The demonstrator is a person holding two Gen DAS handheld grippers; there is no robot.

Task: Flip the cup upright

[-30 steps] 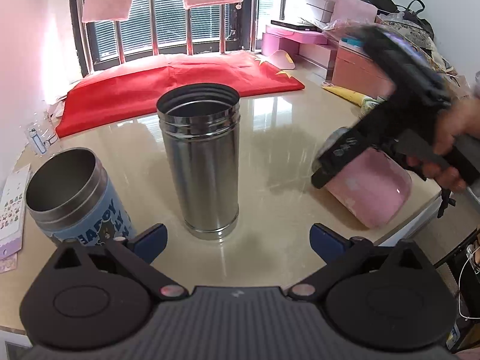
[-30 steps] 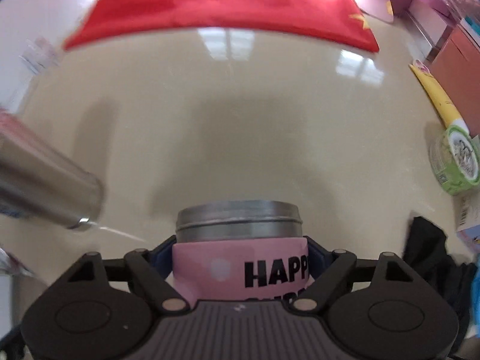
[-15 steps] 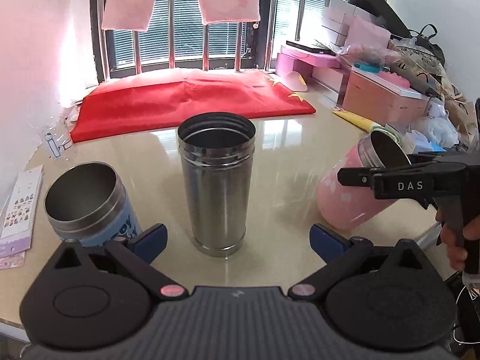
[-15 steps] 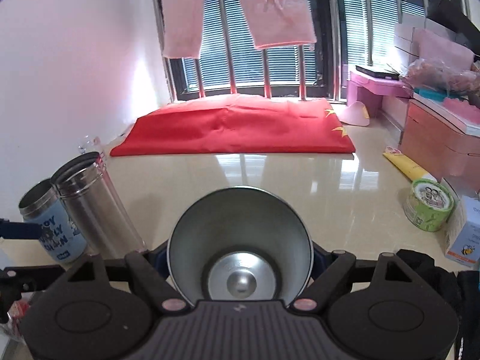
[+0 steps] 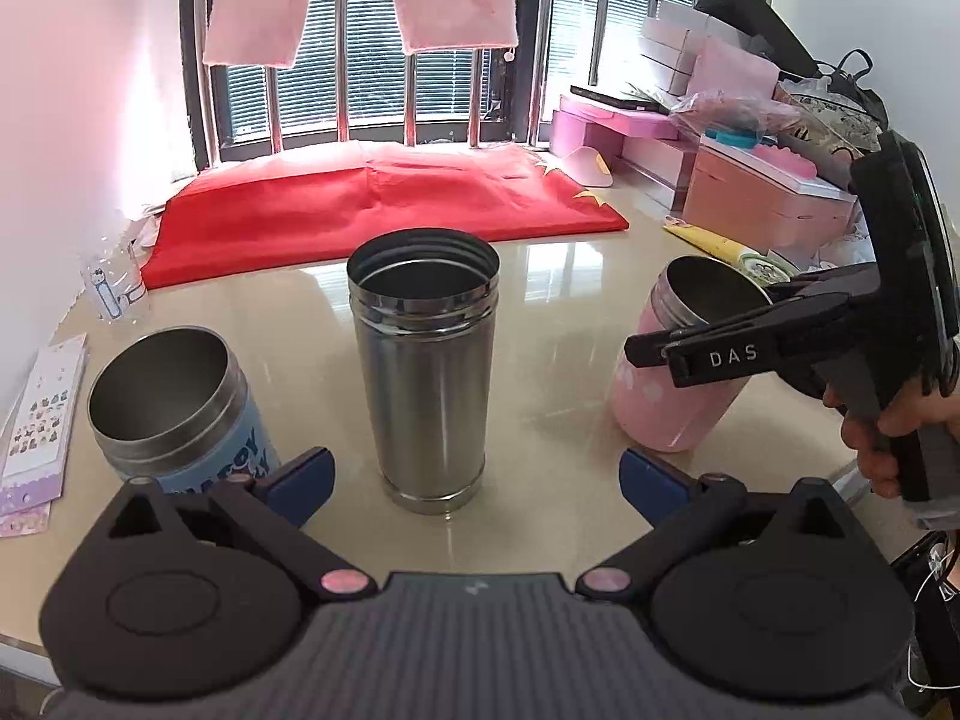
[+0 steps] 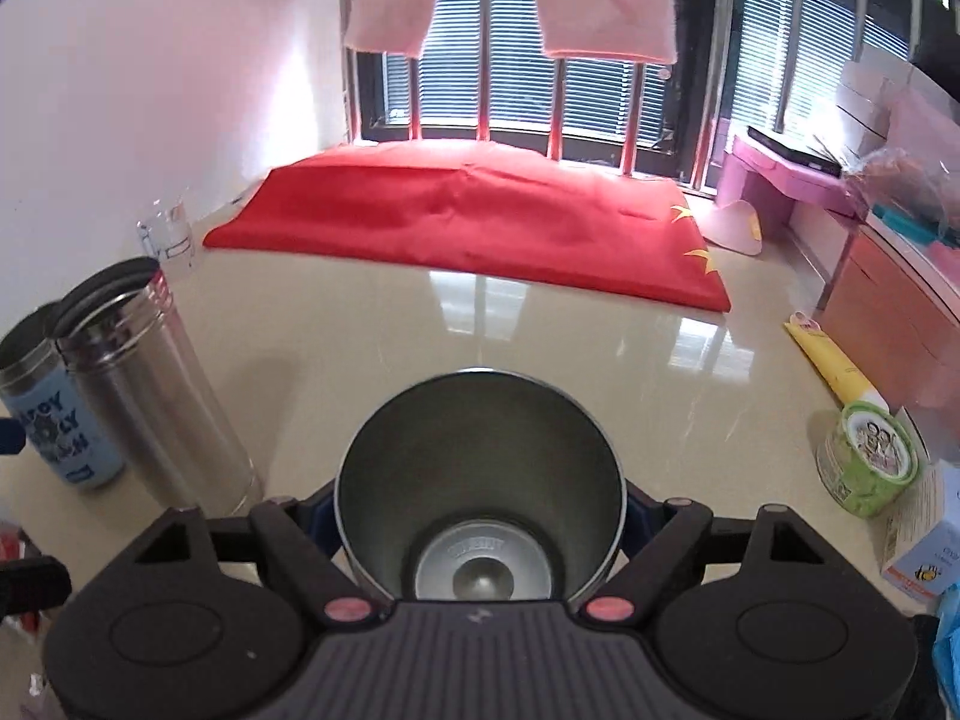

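Observation:
A pink cup (image 5: 672, 396) with a steel rim stands mouth-up, tilted slightly, its base on the table at the right. My right gripper (image 6: 480, 504) is shut on the pink cup (image 6: 480, 480), whose open mouth faces the right wrist camera; the gripper shows in the left wrist view (image 5: 648, 351) across the cup's body. My left gripper (image 5: 474, 474) is open and empty, just in front of an upright steel cup (image 5: 426, 360). A blue cup (image 5: 180, 408) stands upright at the left.
A red cloth (image 5: 372, 210) lies at the table's far side. A green tape roll (image 6: 870, 450) and a yellow tube (image 6: 834, 360) lie at the right. Sticker sheets (image 5: 36, 420) lie at the left edge. Pink boxes (image 5: 768, 204) stand at the back right.
My right gripper has turned the pink cup from mouth-down to mouth-up and set its base down on the table. The left gripper stays open and has hardly moved.

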